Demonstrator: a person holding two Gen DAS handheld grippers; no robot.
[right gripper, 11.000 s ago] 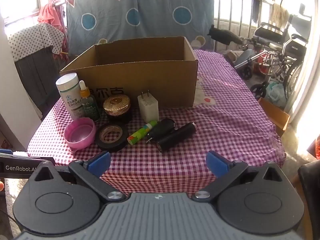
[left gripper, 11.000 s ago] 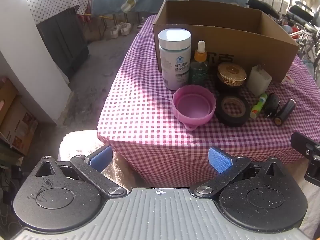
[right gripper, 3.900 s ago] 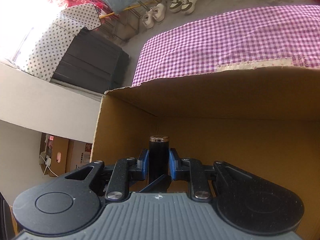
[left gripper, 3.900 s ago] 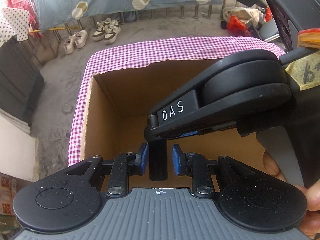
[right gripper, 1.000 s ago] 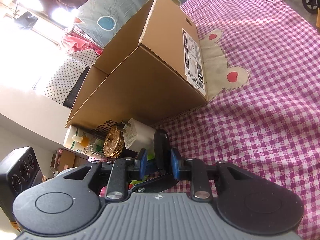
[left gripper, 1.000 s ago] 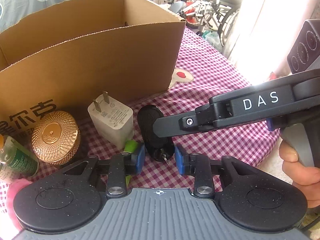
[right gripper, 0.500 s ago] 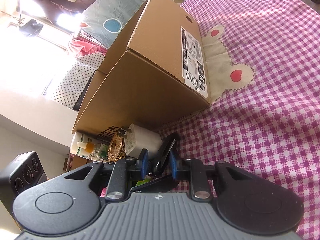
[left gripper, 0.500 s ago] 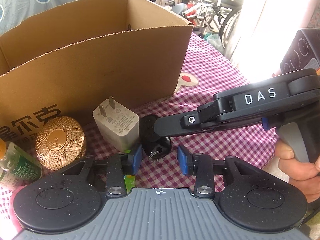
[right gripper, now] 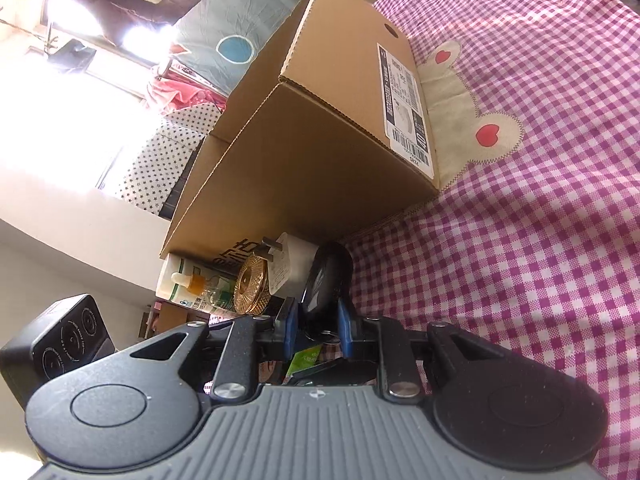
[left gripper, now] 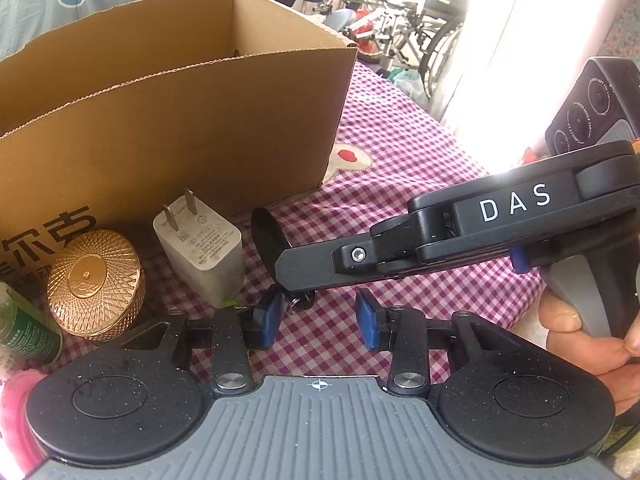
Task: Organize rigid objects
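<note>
Gripping the black key fob [right gripper: 326, 280] between its blue pads, the right gripper [right gripper: 318, 330] has just tightened. The left gripper [left gripper: 318, 318] has just parted, jaws narrow and empty beside it.

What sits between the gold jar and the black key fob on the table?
A white plug charger, standing prongs up, lies between the gold jar and the black key fob. The left wrist view shows it best.
</note>
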